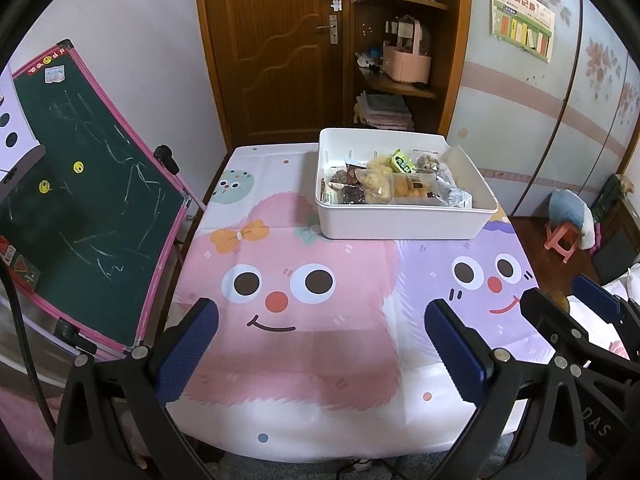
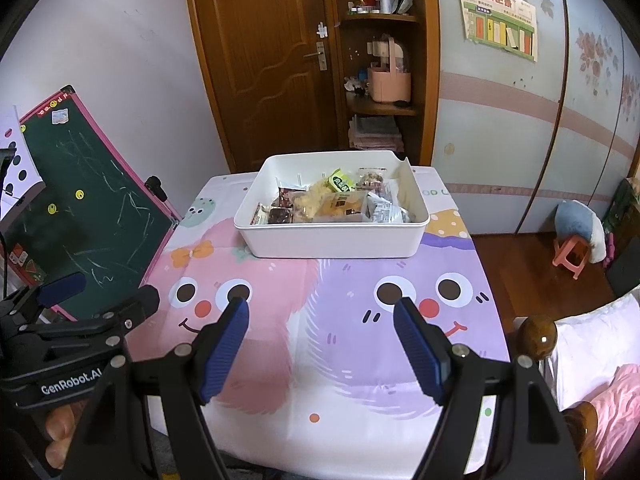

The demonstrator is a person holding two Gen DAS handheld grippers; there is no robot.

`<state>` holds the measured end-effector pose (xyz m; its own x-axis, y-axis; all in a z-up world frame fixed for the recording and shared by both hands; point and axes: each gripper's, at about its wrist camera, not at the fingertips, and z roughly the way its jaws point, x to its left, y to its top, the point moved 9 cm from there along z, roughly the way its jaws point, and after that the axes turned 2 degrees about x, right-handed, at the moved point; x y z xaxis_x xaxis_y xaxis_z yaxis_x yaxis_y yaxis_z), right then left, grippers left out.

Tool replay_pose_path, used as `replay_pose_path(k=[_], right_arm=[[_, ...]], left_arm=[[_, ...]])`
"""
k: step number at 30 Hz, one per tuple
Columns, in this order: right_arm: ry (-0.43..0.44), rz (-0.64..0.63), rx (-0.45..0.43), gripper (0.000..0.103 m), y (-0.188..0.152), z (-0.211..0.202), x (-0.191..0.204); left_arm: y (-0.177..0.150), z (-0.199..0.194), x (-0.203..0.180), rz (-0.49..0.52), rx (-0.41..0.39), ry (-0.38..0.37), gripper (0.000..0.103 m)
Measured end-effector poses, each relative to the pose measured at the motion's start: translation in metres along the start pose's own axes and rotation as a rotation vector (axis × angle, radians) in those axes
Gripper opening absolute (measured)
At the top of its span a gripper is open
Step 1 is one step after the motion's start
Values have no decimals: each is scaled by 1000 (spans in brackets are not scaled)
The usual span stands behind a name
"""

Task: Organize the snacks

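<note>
A white plastic bin [image 1: 404,222] stands at the far side of the table on a cartoon tablecloth [image 1: 300,352]; it also shows in the right wrist view [image 2: 332,240]. Several wrapped snacks [image 1: 396,184] lie inside it, among them a green packet [image 2: 340,182] and yellow pastries [image 2: 340,204]. My left gripper [image 1: 320,320] is open and empty above the near part of the cloth. My right gripper [image 2: 320,320] is open and empty too, also well short of the bin. Each gripper shows at the edge of the other's view.
A green chalkboard with a pink frame [image 1: 88,196] leans at the table's left edge. A wooden door [image 1: 276,48] and corner shelves [image 1: 400,40] stand behind the table. A pink stool [image 2: 572,254] and a bedpost knob [image 2: 536,336] are at the right.
</note>
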<state>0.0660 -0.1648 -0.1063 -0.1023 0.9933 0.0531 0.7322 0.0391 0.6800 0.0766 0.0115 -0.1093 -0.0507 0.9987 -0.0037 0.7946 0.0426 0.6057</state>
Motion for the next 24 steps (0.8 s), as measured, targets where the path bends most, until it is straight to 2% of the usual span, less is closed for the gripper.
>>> replay_pose_path(k=[24], right_arm=[[-6, 14, 18, 75, -6, 11, -3]], left_arm=[[-12, 9, 0, 4, 30, -6, 103]])
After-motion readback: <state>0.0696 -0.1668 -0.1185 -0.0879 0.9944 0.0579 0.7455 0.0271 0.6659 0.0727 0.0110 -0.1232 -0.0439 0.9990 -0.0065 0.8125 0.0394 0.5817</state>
